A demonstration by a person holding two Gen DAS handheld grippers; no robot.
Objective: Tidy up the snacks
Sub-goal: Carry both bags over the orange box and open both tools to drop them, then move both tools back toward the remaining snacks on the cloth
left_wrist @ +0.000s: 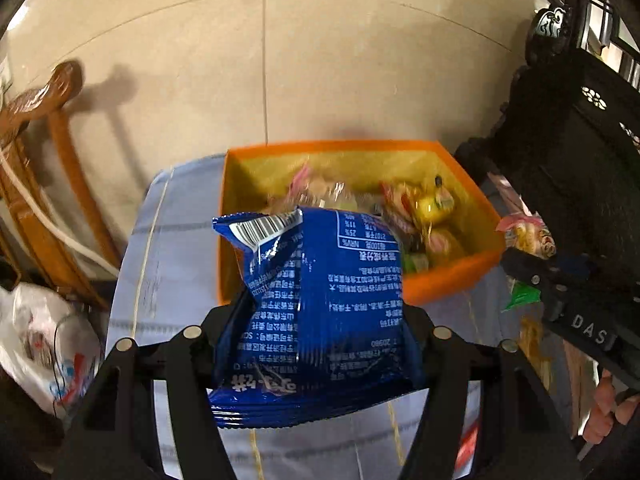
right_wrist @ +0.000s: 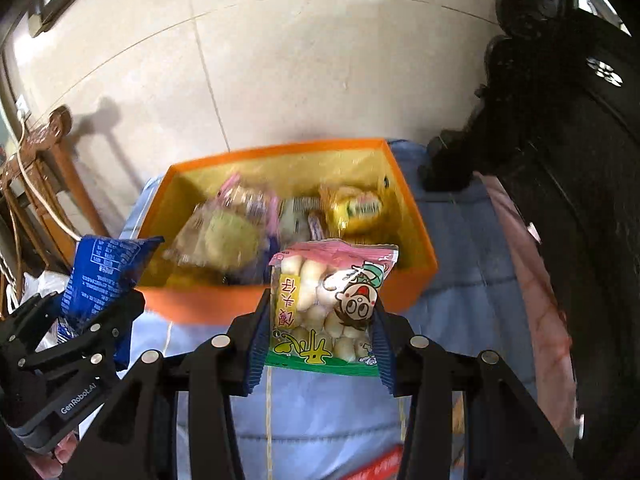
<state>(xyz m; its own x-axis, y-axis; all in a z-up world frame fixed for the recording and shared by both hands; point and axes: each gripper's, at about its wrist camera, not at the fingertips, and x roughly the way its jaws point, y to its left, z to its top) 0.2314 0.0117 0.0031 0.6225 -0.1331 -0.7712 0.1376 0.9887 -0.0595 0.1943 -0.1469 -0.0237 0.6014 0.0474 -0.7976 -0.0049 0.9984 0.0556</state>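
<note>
My left gripper (left_wrist: 320, 320) is shut on a blue snack bag (left_wrist: 316, 304) with white print and holds it above the light blue bedding, just short of the orange box (left_wrist: 444, 284). It also shows in the right wrist view (right_wrist: 100, 276). My right gripper (right_wrist: 320, 312) is shut on a clear bag of white round snacks with a cartoon face (right_wrist: 332, 304), held just before the orange box (right_wrist: 200, 312). The box holds several wrapped snacks, among them a yellow pack (right_wrist: 356, 208) and a green-filled clear bag (right_wrist: 228, 236).
The box sits on a light blue quilt (right_wrist: 460, 224). Dark carved furniture (right_wrist: 580, 160) stands at the right. A wooden chair (left_wrist: 44, 152) and a white plastic bag (left_wrist: 44, 340) are at the left. A tiled wall is behind. A red packet (right_wrist: 380, 466) lies on the quilt near me.
</note>
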